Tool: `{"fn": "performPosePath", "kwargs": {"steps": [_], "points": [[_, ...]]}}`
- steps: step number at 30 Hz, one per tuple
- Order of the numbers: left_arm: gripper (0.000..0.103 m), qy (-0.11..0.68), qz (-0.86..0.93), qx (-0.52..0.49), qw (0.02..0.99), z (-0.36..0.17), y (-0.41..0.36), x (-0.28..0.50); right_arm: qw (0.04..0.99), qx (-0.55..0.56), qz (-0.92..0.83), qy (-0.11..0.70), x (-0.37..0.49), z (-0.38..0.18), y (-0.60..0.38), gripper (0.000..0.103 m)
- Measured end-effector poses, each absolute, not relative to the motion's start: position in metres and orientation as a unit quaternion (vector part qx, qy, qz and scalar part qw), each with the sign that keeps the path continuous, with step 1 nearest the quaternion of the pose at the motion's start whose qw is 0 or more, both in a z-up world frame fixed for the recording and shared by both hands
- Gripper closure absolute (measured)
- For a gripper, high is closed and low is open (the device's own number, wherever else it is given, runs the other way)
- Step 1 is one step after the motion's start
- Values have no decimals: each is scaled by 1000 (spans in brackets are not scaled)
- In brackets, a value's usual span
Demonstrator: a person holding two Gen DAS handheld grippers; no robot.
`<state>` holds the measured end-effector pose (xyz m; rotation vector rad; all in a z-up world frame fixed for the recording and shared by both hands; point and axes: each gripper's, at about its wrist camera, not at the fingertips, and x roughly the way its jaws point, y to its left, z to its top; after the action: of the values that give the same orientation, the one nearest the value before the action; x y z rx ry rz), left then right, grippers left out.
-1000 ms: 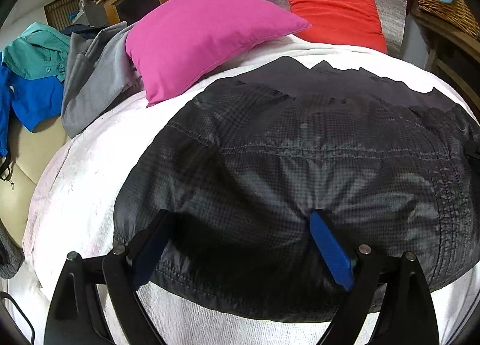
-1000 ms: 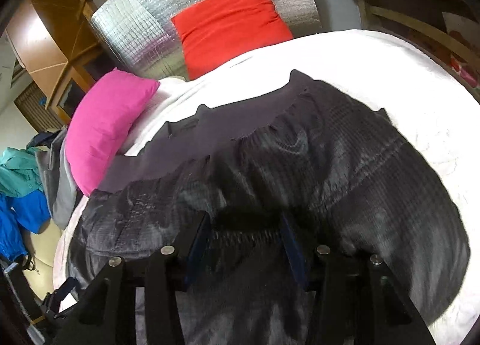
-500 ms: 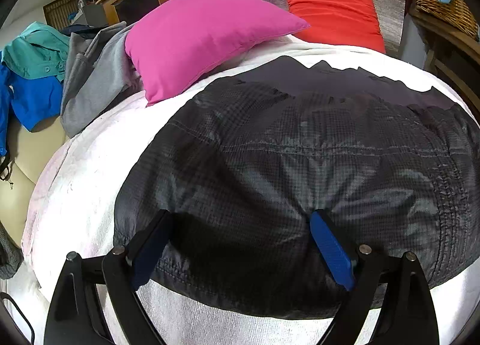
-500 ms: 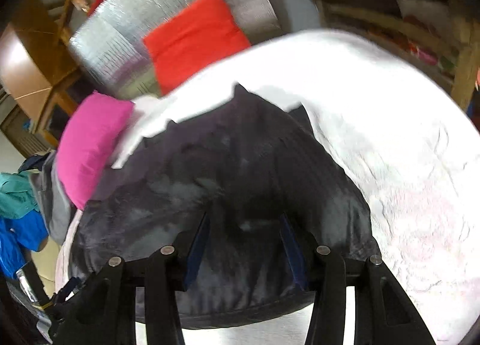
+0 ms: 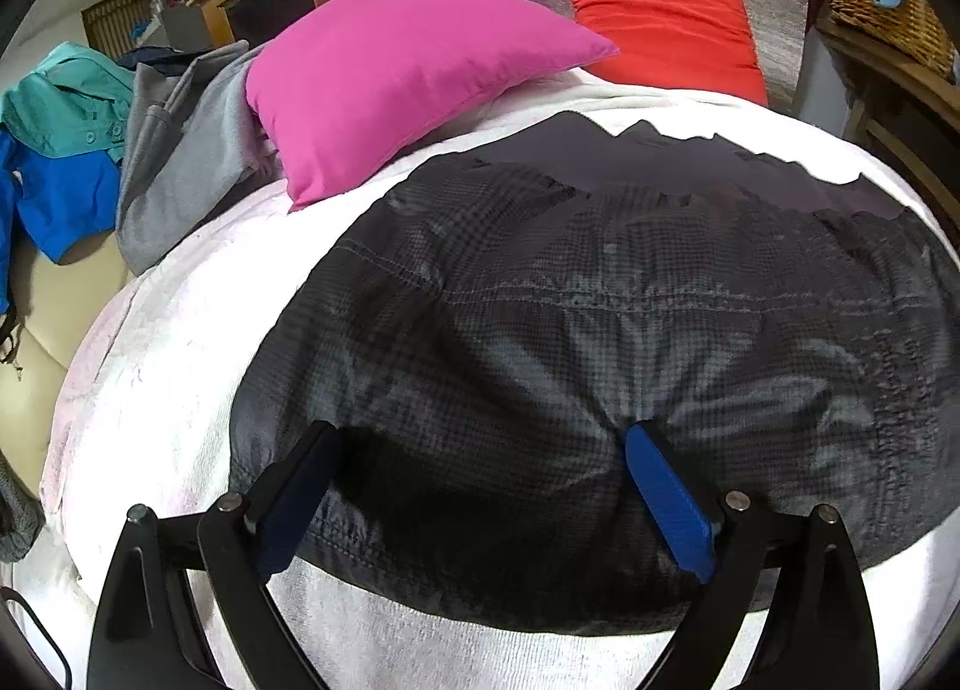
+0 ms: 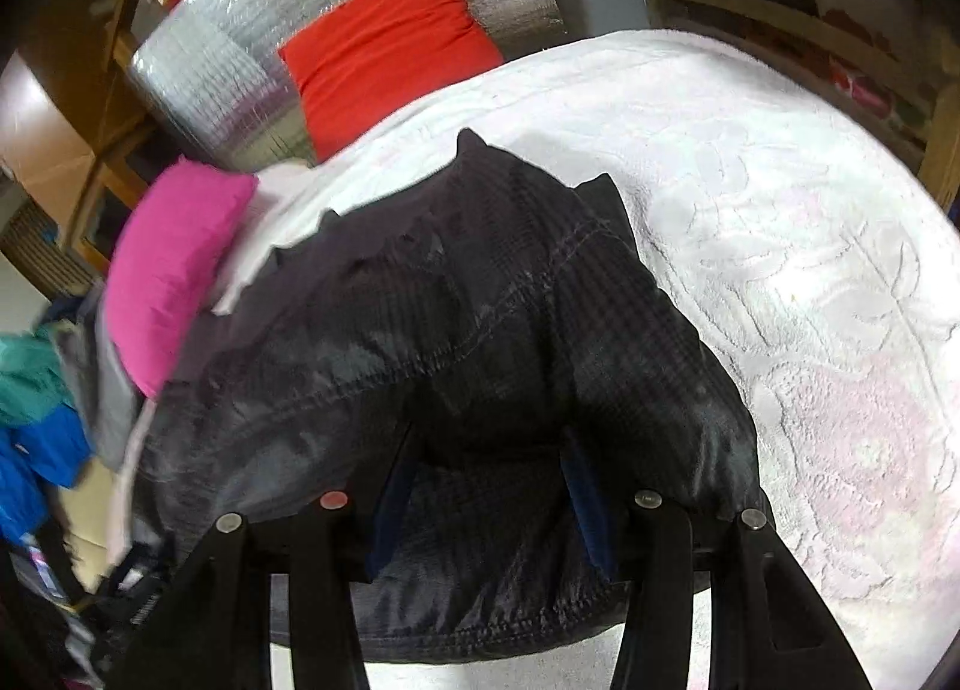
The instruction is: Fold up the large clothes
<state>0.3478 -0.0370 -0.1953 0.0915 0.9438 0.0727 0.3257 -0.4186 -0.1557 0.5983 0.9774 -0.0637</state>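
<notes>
The left claw [image 5: 480,486] hangs with its blue pads spread wide apart, straddling the near hem of the dark jacket [image 5: 600,330] without pinching any of it. The right claw [image 6: 489,501] also has its pads parted, less widely, with jacket fabric bulging up between them; whether the pads press that cloth cannot be told from this blurred view.

The jacket lies spread on the white bedspread [image 5: 156,342], directly ahead of both claws. Seen from the left claw, its long axis runs side to side, parallel to a stitched seam [image 5: 600,294] across the middle, and its far edge shows a plain dark lining. Beyond the jacket's far left corner sits the pink pillow [image 5: 408,66], and past its far edge the red pillow [image 5: 660,18]. A heap of grey, teal and blue clothes [image 5: 90,150] lies well left of the jacket.

Both claws stand at the near hem, so the next fold probably carries that hem away toward the far edge.
</notes>
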Motion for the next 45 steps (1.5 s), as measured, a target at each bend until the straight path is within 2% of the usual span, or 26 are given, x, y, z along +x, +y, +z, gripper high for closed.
{"fn": "performPosePath", "kwargs": {"steps": [1, 3, 5, 7, 11, 15, 20, 21, 22, 23, 24, 25, 26, 28, 30, 31, 32, 35, 38, 40, 42, 45], "points": [[7, 447, 30, 37, 893, -189, -33, 348, 841, 304, -22, 446, 321, -150, -428, 47], [7, 413, 33, 18, 910, -169, -17, 346, 850, 330, -22, 410, 312, -140, -445, 32], [7, 389, 38, 5, 921, -153, 0, 346, 855, 346, -31, 386, 306, -135, -465, 25], [7, 384, 45, -8, 922, -148, 24, 355, 840, 374, -34, 392, 309, -145, -487, 25], [7, 443, 25, -90, 892, -169, 72, 389, 783, 435, -25, 445, 327, -186, -513, 25], [7, 497, -20, -201, 844, -202, 103, 411, 764, 448, -5, 464, 340, -207, -517, 25], [7, 536, -32, -274, 798, -238, 108, 416, 751, 445, 15, 488, 357, -226, -501, 25], [7, 531, -30, -277, 800, -238, 107, 414, 762, 430, 9, 485, 358, -223, -496, 30], [11, 525, -29, -275, 805, -236, 104, 413, 771, 419, 11, 479, 358, -219, -490, 41], [27, 519, -32, -273, 810, -234, 102, 412, 779, 413, 11, 472, 356, -214, -487, 55], [36, 515, -41, -275, 811, -232, 100, 411, 790, 406, 3, 461, 353, -207, -487, 64], [45, 510, -49, -277, 813, -230, 97, 410, 803, 396, 1, 445, 350, -197, -484, 66], [47, 505, -48, -274, 817, -227, 96, 409, 814, 388, 2, 432, 348, -189, -480, 67], [48, 498, -36, -253, 828, -223, 91, 408, 838, 352, 0, 416, 346, -175, -471, 67], [44, 506, -26, -239, 828, -228, 89, 410, 837, 326, -19, 440, 349, -183, -467, 67], [36, 514, -17, -232, 826, -233, 87, 412, 820, 333, -30, 464, 352, -198, -469, 65], [31, 521, -8, -220, 825, -238, 84, 413, 806, 352, -33, 474, 353, -209, -474, 57], [29, 516, 6, -183, 837, -232, 75, 413, 801, 370, -38, 469, 351, -207, -480, 49], [29, 509, 27, -162, 845, -223, 65, 407, 811, 359, -53, 460, 343, -191, -477, 36], [29, 495, 51, -132, 858, -210, 60, 400, 829, 336, -83, 440, 334, -174, -473, 35], [29, 463, 83, -84, 878, -193, 52, 390, 845, 321, -105, 415, 320, -155, -472, 29], [29, 412, 106, -39, 904, -170, 41, 371, 870, 298, -136, 369, 296, -130, -471, 27]]}}
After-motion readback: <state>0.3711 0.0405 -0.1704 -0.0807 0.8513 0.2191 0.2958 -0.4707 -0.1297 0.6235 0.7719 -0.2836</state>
